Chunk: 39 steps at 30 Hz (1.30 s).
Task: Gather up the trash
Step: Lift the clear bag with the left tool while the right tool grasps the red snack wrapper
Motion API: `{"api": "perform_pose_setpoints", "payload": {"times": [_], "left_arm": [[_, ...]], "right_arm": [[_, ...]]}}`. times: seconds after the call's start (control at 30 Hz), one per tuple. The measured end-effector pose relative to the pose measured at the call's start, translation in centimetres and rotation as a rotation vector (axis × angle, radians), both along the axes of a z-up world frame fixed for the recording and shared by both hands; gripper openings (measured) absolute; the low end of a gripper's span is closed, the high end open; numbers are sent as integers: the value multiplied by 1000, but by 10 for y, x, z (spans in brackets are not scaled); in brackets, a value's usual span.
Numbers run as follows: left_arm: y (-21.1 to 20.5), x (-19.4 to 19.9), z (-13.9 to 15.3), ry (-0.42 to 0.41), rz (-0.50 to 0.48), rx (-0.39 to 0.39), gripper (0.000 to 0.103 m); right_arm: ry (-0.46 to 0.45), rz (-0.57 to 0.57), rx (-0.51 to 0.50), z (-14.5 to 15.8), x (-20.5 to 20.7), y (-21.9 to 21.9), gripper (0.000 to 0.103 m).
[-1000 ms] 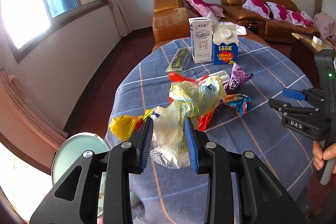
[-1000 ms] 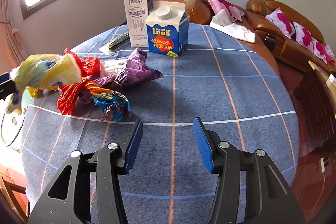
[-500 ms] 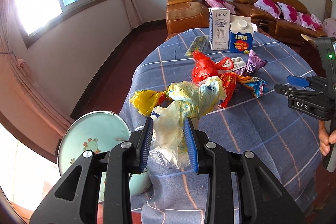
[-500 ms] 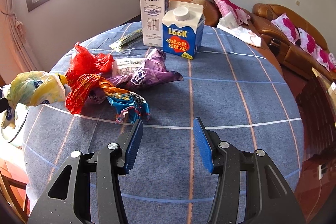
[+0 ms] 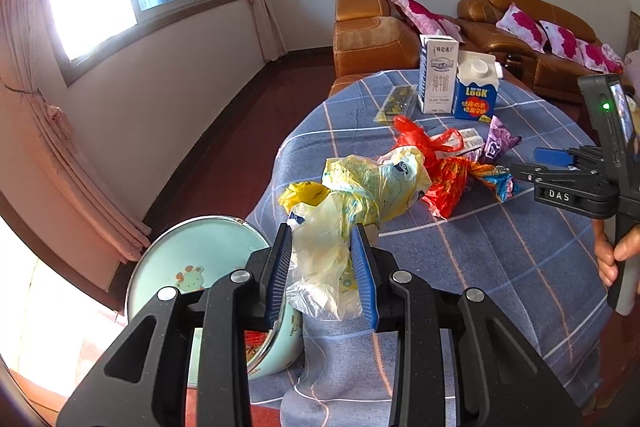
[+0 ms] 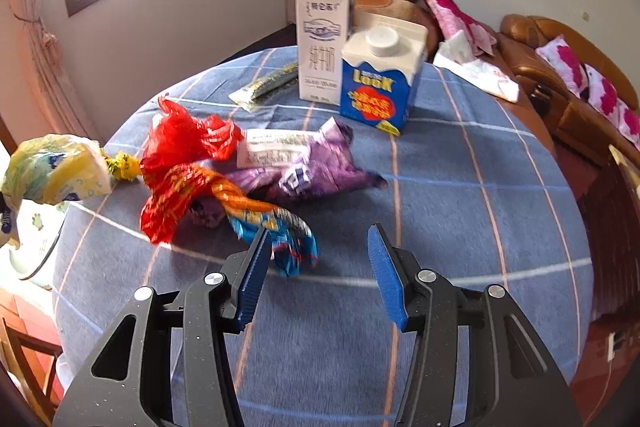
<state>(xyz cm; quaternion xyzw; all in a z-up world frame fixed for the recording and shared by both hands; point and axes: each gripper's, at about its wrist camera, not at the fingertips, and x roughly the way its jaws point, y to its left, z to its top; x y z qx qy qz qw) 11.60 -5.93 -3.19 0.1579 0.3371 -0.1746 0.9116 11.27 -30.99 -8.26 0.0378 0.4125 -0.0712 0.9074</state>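
Observation:
My left gripper (image 5: 322,269) is shut on a crumpled yellow plastic bag (image 5: 360,195) and holds it at the table's left edge, beside a light blue basin (image 5: 192,263). The bag also shows at the far left of the right wrist view (image 6: 52,167). My right gripper (image 6: 316,275) is open and empty, just above the table, close to a blue and orange wrapper (image 6: 280,235). Red wrappers (image 6: 180,167) and a purple wrapper (image 6: 312,171) lie in a heap beyond it. The right gripper shows in the left wrist view (image 5: 560,179).
A white milk carton (image 6: 322,43) and a blue LOOK carton (image 6: 378,79) stand at the far side of the round table with a blue checked cloth (image 6: 480,207). A flat green packet (image 6: 268,83) lies left of them. Brown sofas (image 5: 520,35) stand behind.
My left gripper has drawn back with the yellow bag toward the table's left edge, above the basin. My right gripper has moved forward toward the heap of wrappers.

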Motion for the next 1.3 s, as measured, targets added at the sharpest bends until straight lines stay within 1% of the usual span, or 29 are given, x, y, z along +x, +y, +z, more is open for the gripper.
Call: {"api": "perform_pose_setpoints", "payload": {"times": [0.07,0.13,0.23,0.5,0.63,0.67,0.73,0.77,0.8,0.83,0.9,1.13,1.23,1.3], "left_arm": [[4,1,2,-2,14,-7,31],[8,1,4,-5,26,-9,31],[12,0,5,-6,39,-12,31],[23,-1,8,-7,73,-20,31],[24,-4,10,-12,72,-25,31],[25,-6,11,-14,73,-26,31],[28,-8,11,-17,77,-25,31],[31,-9,11,-17,83,-25,31],[33,-9,12,-17,90,-26,31],[36,-9,12,-16,96,-27,31],[41,-9,12,-14,111,-34,31],[55,-14,14,-26,137,-61,32],[63,-19,16,-38,149,-66,32],[68,-22,18,-46,160,-66,32]], "right_arm": [[8,36,30,-1,13,-2,51],[19,58,24,-4,23,-1,51],[58,119,3,-12,39,7,51],[50,231,-16,-3,35,32,52],[97,281,-86,-15,42,47,53],[115,283,-109,-21,44,51,51],[111,269,-166,-24,44,55,35],[106,267,-170,-23,42,55,35],[99,264,-160,-21,40,52,27],[92,256,-148,-18,38,52,26],[75,241,-121,-10,29,50,26],[-11,180,-102,29,1,60,26],[-45,182,-92,45,-4,69,26],[-75,192,-113,56,-9,82,26]]}}
